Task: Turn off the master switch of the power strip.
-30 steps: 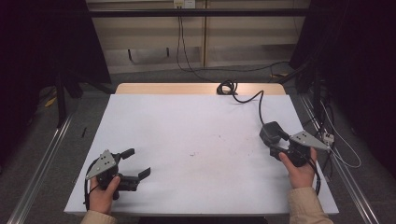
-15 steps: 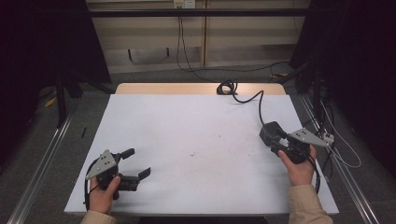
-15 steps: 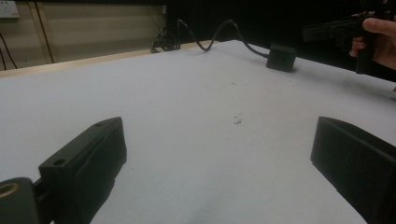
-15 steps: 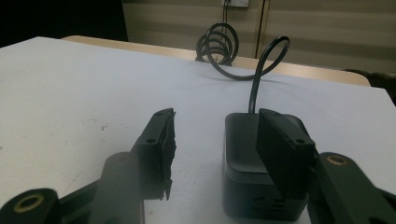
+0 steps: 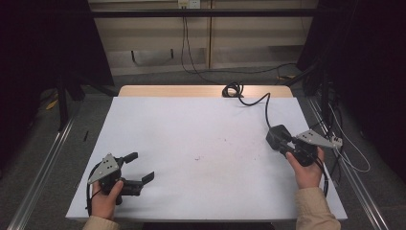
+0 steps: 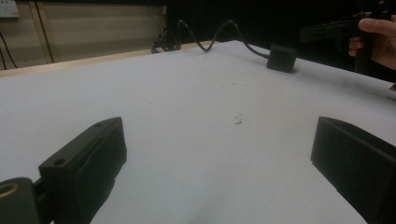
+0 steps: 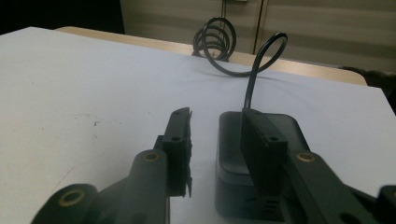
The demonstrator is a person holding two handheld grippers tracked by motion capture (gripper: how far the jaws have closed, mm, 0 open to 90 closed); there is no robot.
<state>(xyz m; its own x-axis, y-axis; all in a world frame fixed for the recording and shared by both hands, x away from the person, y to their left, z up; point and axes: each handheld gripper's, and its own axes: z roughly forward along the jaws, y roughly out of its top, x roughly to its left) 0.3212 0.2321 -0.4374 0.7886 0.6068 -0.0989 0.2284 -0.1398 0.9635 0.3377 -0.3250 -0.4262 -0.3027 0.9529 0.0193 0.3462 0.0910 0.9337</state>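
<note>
Where readable, no adapter [image 5: 277, 137] markings.

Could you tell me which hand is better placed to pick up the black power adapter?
Right: its tool is already at the adapter, jaws just closing. The left tool sits open at the table's opposite corner.

Bench [image 5: 191, 129] top: smooth matt white, bare wood far edge. Adapter [image 5: 277, 137]: matt black plastic, cable [image 5: 249, 98] glossy rubber. Right claw [image 7: 217, 140] matt black plastic.

Dim room, grey floor [image 5: 43, 143], pale wall [image 5: 153, 43]
</note>
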